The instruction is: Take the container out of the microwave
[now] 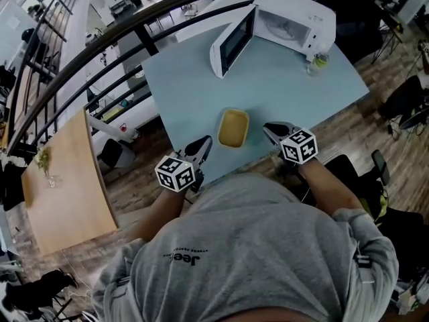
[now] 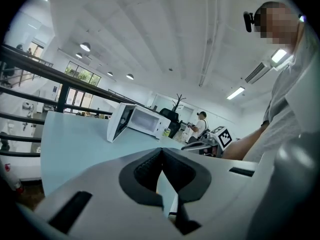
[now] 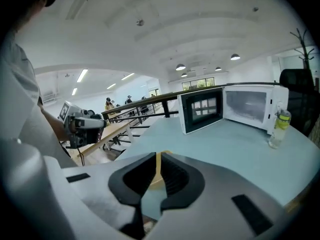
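Observation:
The yellow container lies on the light blue table near its front edge, outside the white microwave, whose door hangs open on an empty cavity. My left gripper hovers just left of the container, its pads meeting with nothing in them. My right gripper hovers just right of the container and holds nothing. In the right gripper view a thin slit shows between its pads, and the container shows through it.
A small bottle with a green label stands beside the microwave's right side. A dark railing runs behind and left of the table. A wooden table sits lower left. A person stands in the background of the left gripper view.

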The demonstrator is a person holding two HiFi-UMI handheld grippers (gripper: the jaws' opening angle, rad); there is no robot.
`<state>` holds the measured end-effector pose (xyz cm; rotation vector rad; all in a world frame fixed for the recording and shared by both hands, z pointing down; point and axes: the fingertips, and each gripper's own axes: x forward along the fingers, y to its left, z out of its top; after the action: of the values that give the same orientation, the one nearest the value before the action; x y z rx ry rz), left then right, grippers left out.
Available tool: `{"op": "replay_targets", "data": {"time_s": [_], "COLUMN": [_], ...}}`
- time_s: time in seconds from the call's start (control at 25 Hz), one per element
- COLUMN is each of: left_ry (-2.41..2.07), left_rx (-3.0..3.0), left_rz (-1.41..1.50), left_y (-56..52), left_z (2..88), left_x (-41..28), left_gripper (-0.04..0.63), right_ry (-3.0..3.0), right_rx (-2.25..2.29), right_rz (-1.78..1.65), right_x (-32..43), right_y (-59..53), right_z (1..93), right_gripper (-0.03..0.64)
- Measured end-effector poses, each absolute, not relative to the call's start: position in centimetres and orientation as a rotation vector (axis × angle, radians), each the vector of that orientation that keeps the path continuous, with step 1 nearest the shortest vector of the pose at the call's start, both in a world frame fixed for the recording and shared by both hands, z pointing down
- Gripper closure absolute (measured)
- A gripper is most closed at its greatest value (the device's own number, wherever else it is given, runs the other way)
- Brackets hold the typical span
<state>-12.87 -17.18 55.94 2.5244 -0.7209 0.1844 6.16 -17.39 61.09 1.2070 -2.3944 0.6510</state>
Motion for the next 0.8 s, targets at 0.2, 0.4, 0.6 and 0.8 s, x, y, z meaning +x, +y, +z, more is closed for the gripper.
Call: {"op": "replay_targets", "data": {"time_s": [0.2, 0.4, 0.6, 0.8], "left_ry": [-0.703, -0.669, -0.651, -0.621], "left_rx": [2.553, 2.597, 2.623, 2.649], "left_rz": [0.179, 0.186, 0.229, 0.298], "left_y": [-15.5, -11.9, -7.8, -2.7], "left_z": [54.6, 53.0, 51.8, 50.8], "left_x": [-8.5, -2.5, 2.9, 7.6], "left_gripper": [0.586, 0.586, 0.586, 0.586], "right_ry": [-2.449, -2.482, -2.494, -2.526], "right_rx": [1.290, 1.337, 1.318, 1.288], "right_rz": [0.646, 0.627, 0.526, 0.481], "right_x": [11.0, 16.9, 21.3, 23.6], "right_y": [-14.9, -10.4, -5.3, -0.1], "right_z": [58.1, 56.3, 55.6, 55.3], "right_gripper": [0.583, 0.592, 0.597, 0.597]}}
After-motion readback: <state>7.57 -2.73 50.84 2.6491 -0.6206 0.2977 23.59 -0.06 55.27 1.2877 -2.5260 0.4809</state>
